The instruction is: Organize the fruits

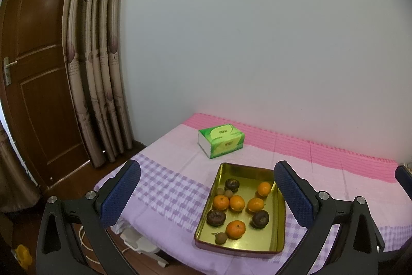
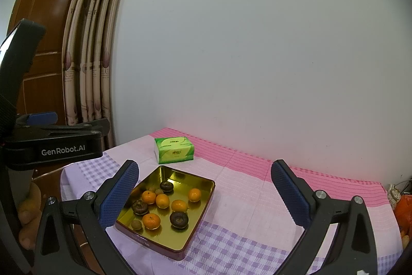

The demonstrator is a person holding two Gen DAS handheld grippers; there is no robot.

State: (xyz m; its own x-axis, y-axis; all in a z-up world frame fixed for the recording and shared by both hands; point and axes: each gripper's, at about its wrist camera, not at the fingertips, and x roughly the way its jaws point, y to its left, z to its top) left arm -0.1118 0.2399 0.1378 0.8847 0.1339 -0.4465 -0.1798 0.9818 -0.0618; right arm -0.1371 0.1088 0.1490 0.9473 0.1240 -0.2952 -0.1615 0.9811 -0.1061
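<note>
Both grippers' fingers spread, empty; fruit tin (image 1: 280, 223) lies ahead between left fingers (image 1: 121, 195), beside right gripper's left finger (image 2: 119, 195).

The right gripper (image 2: 204, 193) hangs above a table covered in a pink and lilac checked cloth (image 2: 257, 200), its 2 blue-padded fingers (image 2: 119, 195) spread wide apart. Between them sits a gold tin tray (image 2: 203, 200) holding 5 oranges (image 2: 151, 221) and 3 dark brown fruits (image 2: 179, 219). A green tissue pack (image 2: 173, 149) lies behind the tray. The left gripper (image 2: 55, 143) shows at the left edge.
</note>
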